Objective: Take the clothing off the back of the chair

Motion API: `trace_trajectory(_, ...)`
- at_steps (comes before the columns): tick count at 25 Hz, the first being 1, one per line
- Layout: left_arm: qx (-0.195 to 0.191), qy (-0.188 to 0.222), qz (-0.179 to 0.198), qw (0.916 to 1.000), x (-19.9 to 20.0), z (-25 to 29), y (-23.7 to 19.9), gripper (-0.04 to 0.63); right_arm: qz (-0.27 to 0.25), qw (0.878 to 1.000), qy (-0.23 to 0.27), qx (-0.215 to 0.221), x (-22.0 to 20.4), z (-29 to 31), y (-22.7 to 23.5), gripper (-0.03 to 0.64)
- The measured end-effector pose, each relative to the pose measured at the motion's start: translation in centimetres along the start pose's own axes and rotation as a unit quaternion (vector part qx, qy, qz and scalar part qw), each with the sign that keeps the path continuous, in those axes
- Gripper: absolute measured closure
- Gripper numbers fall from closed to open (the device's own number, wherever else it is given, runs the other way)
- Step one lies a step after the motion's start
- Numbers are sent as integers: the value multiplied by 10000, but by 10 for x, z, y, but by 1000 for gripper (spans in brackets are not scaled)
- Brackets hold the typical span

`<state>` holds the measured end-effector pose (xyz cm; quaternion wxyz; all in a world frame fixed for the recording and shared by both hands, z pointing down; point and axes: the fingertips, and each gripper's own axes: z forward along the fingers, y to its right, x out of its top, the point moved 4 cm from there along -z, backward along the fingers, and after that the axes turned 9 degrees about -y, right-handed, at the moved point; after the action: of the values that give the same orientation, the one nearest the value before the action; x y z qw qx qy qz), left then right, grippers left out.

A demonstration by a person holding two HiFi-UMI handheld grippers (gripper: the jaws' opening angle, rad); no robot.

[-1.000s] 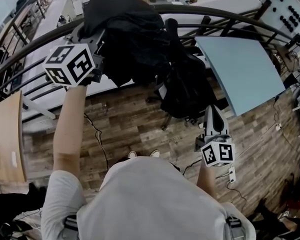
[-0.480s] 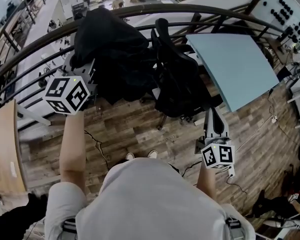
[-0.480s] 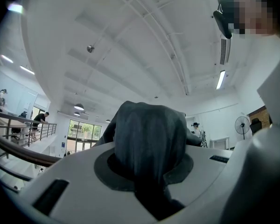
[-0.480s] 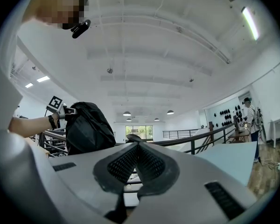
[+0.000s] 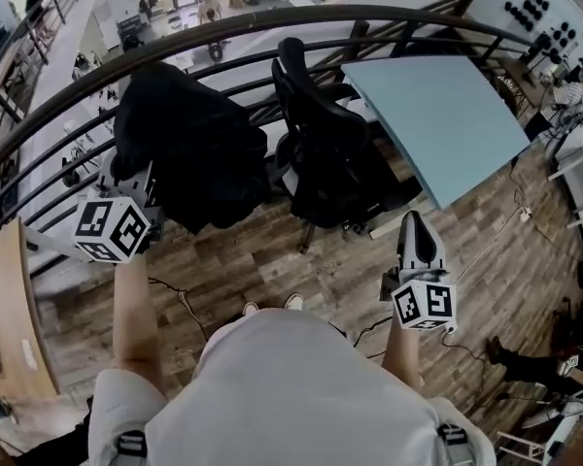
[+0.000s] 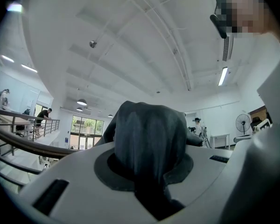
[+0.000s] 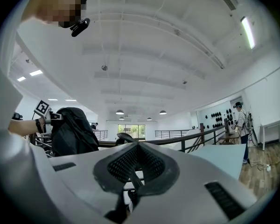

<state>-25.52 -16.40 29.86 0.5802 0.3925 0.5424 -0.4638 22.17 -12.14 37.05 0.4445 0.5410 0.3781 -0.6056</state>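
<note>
The black clothing (image 5: 189, 153) hangs clear of the black office chair (image 5: 325, 153), to its left, and the chair's back is bare. My left gripper (image 5: 138, 178) is shut on the garment's upper part. In the left gripper view the dark cloth (image 6: 147, 143) bulges up between the jaws of that gripper (image 6: 149, 174). My right gripper (image 5: 416, 226) is held low on the right, near the chair's base, shut with nothing in it. The right gripper view shows its pads (image 7: 130, 164) together, the clothing (image 7: 72, 132) far left and the chair's top (image 7: 126, 137) beyond.
A curved black railing (image 5: 272, 17) runs behind the chair. A light blue tabletop (image 5: 447, 115) stands to the chair's right. A wooden desk edge (image 5: 5, 309) is at the left. Cables (image 5: 180, 299) lie on the wood floor. A person (image 7: 241, 125) stands far right.
My left gripper has come down and to the left with the black clothing, away from the chair. The chair's back now shows bare. The right gripper has barely shifted.
</note>
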Motion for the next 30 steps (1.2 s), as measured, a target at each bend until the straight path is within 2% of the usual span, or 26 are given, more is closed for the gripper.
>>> trace_trajectory(3, 175, -58, -115, 9998, -21, -7, -8, 482, -10, 10000, -14, -74, -2, 3, 4, 597)
trace_trajectory(9, 508, -344, -577, 9964, -65, -37, -20, 482, -200, 9996, -213, -63, -2, 10, 4, 597)
trace_trajectory(15, 1103, -675, -580, 9899, -104, -81, -35, 482, -250, 9993, -230, -164, 1, 11, 12, 597)
trace_trajectory(21, 1738, -776, -172, 9816, -109, -115, -36, 482, -235, 9984, -438, -266, -10, 7, 18, 597)
trace_trajectory(24, 1775, -712, -153, 9814, -102, -120, -31, 482, -212, 9980, -493, -334, -11, 6, 24, 597)
trace_trajectory(30, 1528, -460, -369, 9865, -89, -108, -25, 482, -127, 9987, -448, -209, -10, 21, 15, 597)
